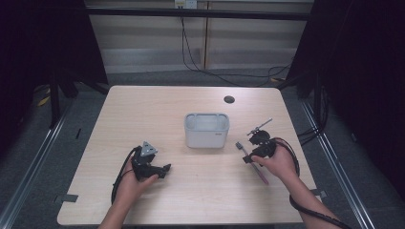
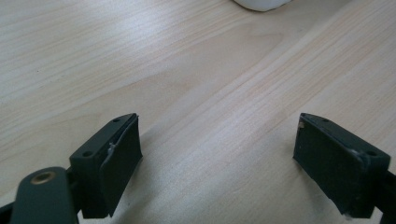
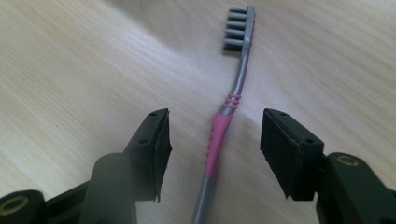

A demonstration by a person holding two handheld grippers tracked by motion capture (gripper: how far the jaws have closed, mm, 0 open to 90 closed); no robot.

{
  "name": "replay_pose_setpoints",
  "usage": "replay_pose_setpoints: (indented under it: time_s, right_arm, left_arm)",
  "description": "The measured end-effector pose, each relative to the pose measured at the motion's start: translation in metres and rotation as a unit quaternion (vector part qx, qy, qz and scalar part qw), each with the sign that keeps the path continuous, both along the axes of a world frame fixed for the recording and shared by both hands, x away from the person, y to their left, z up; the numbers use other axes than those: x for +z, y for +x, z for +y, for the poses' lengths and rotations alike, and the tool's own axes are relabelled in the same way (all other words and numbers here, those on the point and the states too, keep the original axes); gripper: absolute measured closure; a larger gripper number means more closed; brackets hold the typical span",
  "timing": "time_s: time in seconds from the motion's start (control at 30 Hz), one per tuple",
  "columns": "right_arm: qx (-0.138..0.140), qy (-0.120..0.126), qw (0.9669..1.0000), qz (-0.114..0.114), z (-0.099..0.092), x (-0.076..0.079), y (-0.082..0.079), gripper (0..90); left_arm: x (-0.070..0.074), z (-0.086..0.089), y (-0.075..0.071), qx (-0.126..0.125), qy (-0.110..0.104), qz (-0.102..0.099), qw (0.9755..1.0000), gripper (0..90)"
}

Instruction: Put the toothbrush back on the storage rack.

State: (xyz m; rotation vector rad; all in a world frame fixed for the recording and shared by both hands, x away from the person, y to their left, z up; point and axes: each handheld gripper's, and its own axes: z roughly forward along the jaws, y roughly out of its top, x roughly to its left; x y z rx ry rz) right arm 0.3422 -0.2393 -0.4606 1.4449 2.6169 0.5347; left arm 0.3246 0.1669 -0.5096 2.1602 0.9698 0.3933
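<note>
right gripper (image 3: 215,140) low over the table (image 1: 191,200), lower right of the high view. its jaws stand about half apart, one either side of the pink-and-grey toothbrush (image 3: 219,135). pads not touching the handle; a gap shows on both sides. nothing gripped yet.

toothbrush lies flat on the wood, bristle head toward the top of the right gripper view. in the high view it sits right of centre, just right of the white container (image 1: 207,130), apart from it.

left gripper (image 2: 215,154) at lower left of the high view, jaws wide apart over bare wood, holding nothing. a white edge of the container shows at the top of its view.

progress, by my reading: approach done, jaws lined up on the handle's pink section. left to do: close on the handle, lift, and probably carry it to the container. container looks empty from above, though i cannot see its floor well.
</note>
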Motion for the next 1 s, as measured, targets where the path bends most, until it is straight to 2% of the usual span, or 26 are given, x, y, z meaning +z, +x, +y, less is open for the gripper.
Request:
replay_pose_setpoints:
  time_s: [0.13,0.37,0.47,0.53,0.6,0.7,0.73,0.8,0.9,1.0]
  right_arm:
    - [-0.007,-0.001,0.9999,0.011,-0.001,-0.003,0.000,47.2]
    - [-0.006,-0.004,0.9996,0.027,0.002,-0.009,0.002,59.3]
    - [-0.002,-0.016,0.9995,0.028,0.005,-0.011,0.001,62.6]
    - [0.001,-0.040,0.9990,0.021,0.009,-0.011,0.001,71.4]
    - [-0.002,-0.034,0.9992,0.021,0.010,-0.011,0.002,79.5]
    - [0.000,-0.036,0.9992,0.015,0.011,-0.011,0.002,80.3]
    - [-0.002,-0.035,0.9993,0.015,0.011,-0.011,0.002,81.0]
    - [-0.011,-0.014,0.9998,0.008,0.009,-0.008,0.001,81.1]
    - [-0.017,-0.003,0.9998,-0.010,0.005,0.000,0.001,81.2]
    - [-0.026,0.021,0.9992,-0.023,0.000,0.009,0.001,81.2]
  left_arm:
    - [0.000,0.000,0.000,0.000,0.000,0.000,1.0000,14.4]
    - [0.000,0.000,0.000,0.001,-0.001,0.000,1.0000,14.4]
    - [0.000,0.000,0.000,0.000,0.000,0.000,1.0000,14.4]
    - [0.000,0.000,0.000,-0.001,0.001,0.000,1.0000,14.4]
    - [0.000,0.000,0.000,0.000,0.000,0.000,1.0000,14.4]
    - [0.000,0.000,0.000,0.000,0.000,0.000,1.0000,14.5]
    - [0.000,0.000,0.000,-0.001,0.001,0.000,1.0000,14.4]
    - [0.000,0.000,0.000,-0.001,0.000,0.000,1.0000,14.4]
    - [0.000,0.000,0.000,-0.001,0.000,0.000,1.0000,14.4]
    - [0.000,0.000,0.000,-0.001,0.000,0.000,1.0000,14.4]
